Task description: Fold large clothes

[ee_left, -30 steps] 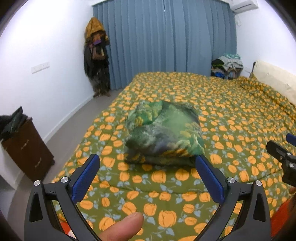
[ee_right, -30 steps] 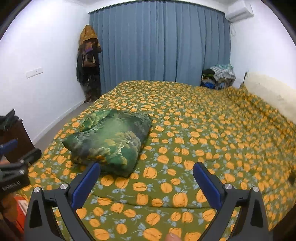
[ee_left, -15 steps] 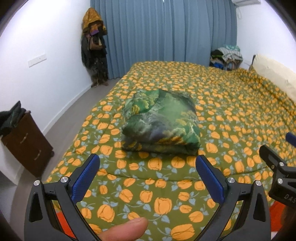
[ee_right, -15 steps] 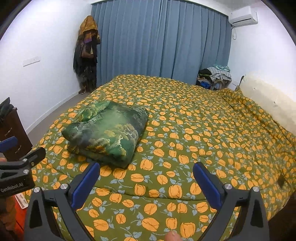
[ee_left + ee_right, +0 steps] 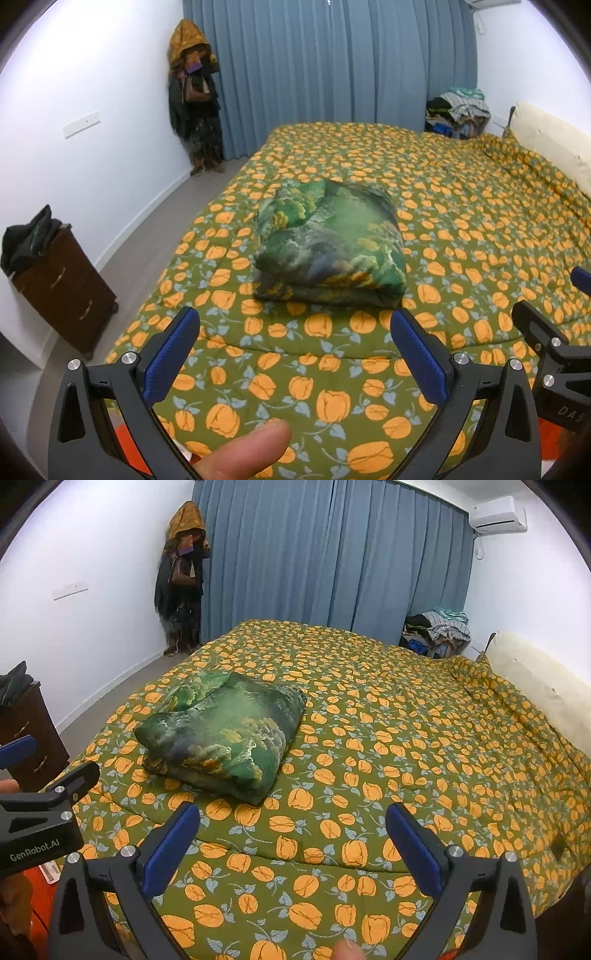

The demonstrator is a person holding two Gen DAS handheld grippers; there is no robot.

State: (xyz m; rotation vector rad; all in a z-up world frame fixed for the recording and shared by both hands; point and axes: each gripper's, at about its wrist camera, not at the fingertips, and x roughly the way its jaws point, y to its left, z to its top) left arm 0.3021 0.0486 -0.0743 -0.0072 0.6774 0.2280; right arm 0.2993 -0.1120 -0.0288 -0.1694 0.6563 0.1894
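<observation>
At the left edge of the frame a dark wooden dresser [image 5: 62, 284] stands against the white wall, with dark clothes heaped on top. Further in, coats [image 5: 194, 99] hang in the corner beside the blue curtain [image 5: 332, 62]. The folded green garment [image 5: 328, 243] lies in the middle of the left wrist frame, on the bed [image 5: 461, 206] with its orange-flowered cover, near the bed's front edge. The left claw [image 5: 293, 345] is open and empty, held short of the garment. The right claw [image 5: 293, 827] is likewise open and empty; there the garment [image 5: 221, 734] sits left of centre. A cream pillow [image 5: 535, 675] lies at the right edge.
</observation>
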